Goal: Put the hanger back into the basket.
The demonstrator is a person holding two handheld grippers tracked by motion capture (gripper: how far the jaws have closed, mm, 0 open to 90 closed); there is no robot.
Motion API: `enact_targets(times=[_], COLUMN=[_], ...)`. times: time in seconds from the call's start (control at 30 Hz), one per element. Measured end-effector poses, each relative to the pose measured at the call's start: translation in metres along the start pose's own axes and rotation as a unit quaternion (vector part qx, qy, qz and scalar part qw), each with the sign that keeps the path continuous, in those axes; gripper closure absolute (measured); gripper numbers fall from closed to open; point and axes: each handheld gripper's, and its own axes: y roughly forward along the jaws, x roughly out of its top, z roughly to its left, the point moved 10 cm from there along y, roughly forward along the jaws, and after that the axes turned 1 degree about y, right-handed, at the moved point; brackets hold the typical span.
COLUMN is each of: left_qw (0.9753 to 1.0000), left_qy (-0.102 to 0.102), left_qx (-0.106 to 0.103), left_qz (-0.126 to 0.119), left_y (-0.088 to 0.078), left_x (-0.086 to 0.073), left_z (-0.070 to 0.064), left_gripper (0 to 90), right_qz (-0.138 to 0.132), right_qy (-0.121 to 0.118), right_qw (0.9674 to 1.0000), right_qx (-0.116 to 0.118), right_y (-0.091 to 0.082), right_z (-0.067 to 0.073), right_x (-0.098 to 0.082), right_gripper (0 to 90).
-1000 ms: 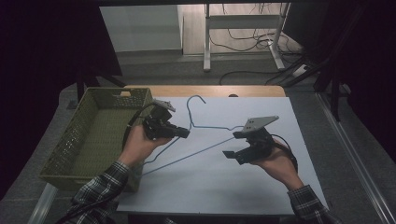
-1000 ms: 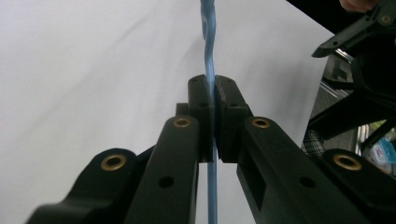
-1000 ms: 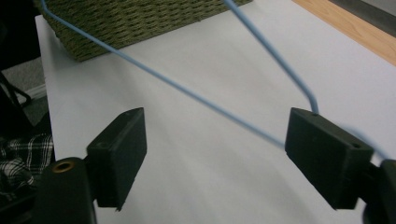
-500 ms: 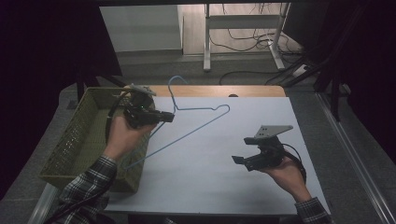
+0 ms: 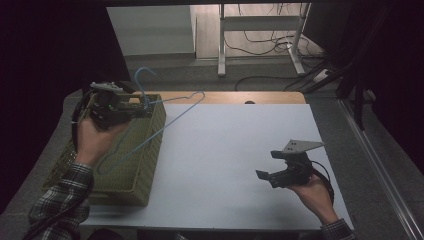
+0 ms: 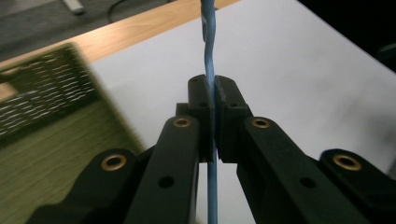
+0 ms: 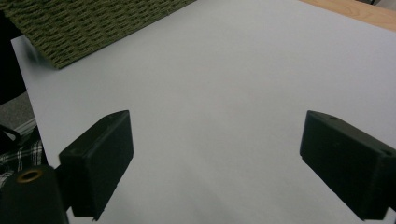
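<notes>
**Blue wire hanger held over basket; right claw idle**

Left claw (image 5: 142, 109): raised above the far end of the basket, held in the person's left hand (image 5: 95, 140). Its jaws are pinched tight on the wire of the hanger; in the left gripper view the blue wire runs straight up between the two black pads (image 6: 213, 116) and on past them.

Hanger (image 5: 150, 135): light blue wire, off the table. Hook end points up and away, above the basket's far edge. One shoulder reaches out over the white sheet; the long lower bar slants down over the basket toward the person's left wrist.

Basket (image 5: 145, 170): olive green, woven, rectangular, at the left edge of the table, partly over the white sheet's left border.

Right claw (image 5: 265, 175): held low over the near right part of the sheet in the right hand (image 5: 312, 192), well apart from the hanger. Jaws spread wide with nothing between them; the right gripper view looks past them onto bare sheet.

Table (image 5: 270, 97): wooden top, mostly covered by a white sheet (image 5: 235, 150); a strip of wood shows along the far edge.
</notes>
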Motion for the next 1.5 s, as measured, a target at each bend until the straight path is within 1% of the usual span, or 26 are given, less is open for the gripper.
enact_targets(times=[0.03,0.07,0.1,0.2,0.37,0.5,0.53,0.6,0.67,0.7,0.73,0.83,0.93,1.03,1.07,1.1,1.17,1.2,1.33,1.37,1.4,1.43,1.5], left_qw=[1.0000,1.0000,0.9998,0.9993,0.9983,0.9968,0.9966,0.9955,0.9949,0.9944,0.9944,0.9942,0.9943,0.9946,0.9946,0.9944,0.9942,0.9937,0.9920,0.9912,0.9912,0.9905,0.9885], left_qy=[-0.003,-0.003,-0.011,-0.020,-0.025,-0.031,-0.032,-0.036,-0.042,-0.043,-0.042,-0.050,-0.056,-0.060,-0.060,-0.065,-0.073,-0.079,-0.092,-0.092,-0.092,-0.093,-0.103], left_qx=[0.006,0.006,0.018,0.029,0.051,0.072,0.075,0.086,0.090,0.096,0.096,0.094,0.090,0.084,0.084,0.082,0.079,0.079,0.079,0.083,0.083,0.086,0.091], left_qz=[-0.002,-0.002,-0.007,-0.010,-0.012,-0.016,-0.016,-0.014,-0.014,-0.013,-0.014,-0.014,-0.012,-0.009,-0.009,-0.004,0.004,0.009,0.035,0.046,0.046,0.054,0.064], left_y=[-0.003,-0.003,-0.010,-0.019,-0.032,-0.042,-0.045,-0.048,-0.050,-0.051,-0.050,-0.047,-0.037,-0.024,-0.024,-0.014,-0.004,0.001,0.015,0.018,0.018,0.019,0.020], left_x=[-0.003,-0.003,-0.008,-0.017,-0.031,-0.043,-0.047,-0.054,-0.061,-0.065,-0.069,-0.077,-0.086,-0.095,-0.095,-0.102,-0.110,-0.114,-0.128,-0.130,-0.130,-0.131,-0.134], left_z=[0.006,0.006,0.017,0.033,0.054,0.070,0.074,0.084,0.092,0.096,0.099,0.105,0.108,0.111,0.111,0.113,0.114,0.115,0.118,0.119,0.119,0.120,0.122], left_gripper=[87.4,87.4,87.3,87.4,87.3,87.4,87.3,87.3,87.4,87.3,87.3,87.3,87.3,87.3,87.3,87.3,87.3,87.3,87.2,87.2,87.1,87.0,86.7], right_qz=[-0.002,-0.004,-0.003,-0.004,-0.004,0.000,0.000,0.000,0.001,0.002,0.002,0.006,0.008,0.009,0.010,0.011,0.013,0.015,0.018,0.018,0.018,0.020,0.023], right_qy=[0.002,0.002,0.004,0.004,0.012,0.013,0.014,0.017,0.021,0.022,0.022,0.023,0.025,0.025,0.025,0.025,0.026,0.025,0.023,0.024,0.024,0.022,0.022], right_qw=[1.0000,1.0000,1.0000,0.9999,0.9999,0.9998,0.9997,0.9997,0.9996,0.9995,0.9995,0.9995,0.9994,0.9994,0.9994,0.9994,0.9993,0.9993,0.9993,0.9993,0.9993,0.9993,0.9993], right_qx=[-0.001,-0.001,-0.003,-0.009,-0.009,-0.017,-0.019,-0.019,-0.021,-0.022,-0.022,-0.023,-0.023,-0.023,-0.022,-0.023,-0.023,-0.022,-0.024,-0.024,-0.024,-0.023,-0.022], right_y=[-0.001,-0.001,-0.002,-0.004,-0.006,-0.007,-0.007,-0.008,-0.008,-0.008,-0.008,-0.008,-0.007,-0.006,-0.005,-0.005,-0.004,-0.004,-0.002,-0.002,-0.002,-0.001,0.000], right_z=[0.000,0.000,0.000,-0.002,-0.003,-0.006,-0.007,-0.008,-0.009,-0.010,-0.010,-0.011,-0.011,-0.012,-0.012,-0.012,-0.012,-0.012,-0.013,-0.013,-0.013,-0.012,-0.012], right_x=[-0.001,-0.002,-0.003,-0.006,-0.013,-0.018,-0.019,-0.021,-0.023,-0.024,-0.024,-0.026,-0.028,-0.029,-0.029,-0.030,-0.032,-0.032,-0.034,-0.035,-0.035,-0.036,-0.037], right_gripper=[7.6,7.1,6.8,6.1,5.7,5.4,5.3,5.3,5.3,5.3,5.3,5.3,5.3,5.3,5.3,5.3,5.3,5.3,5.3,5.3,5.3,5.3,5.3])
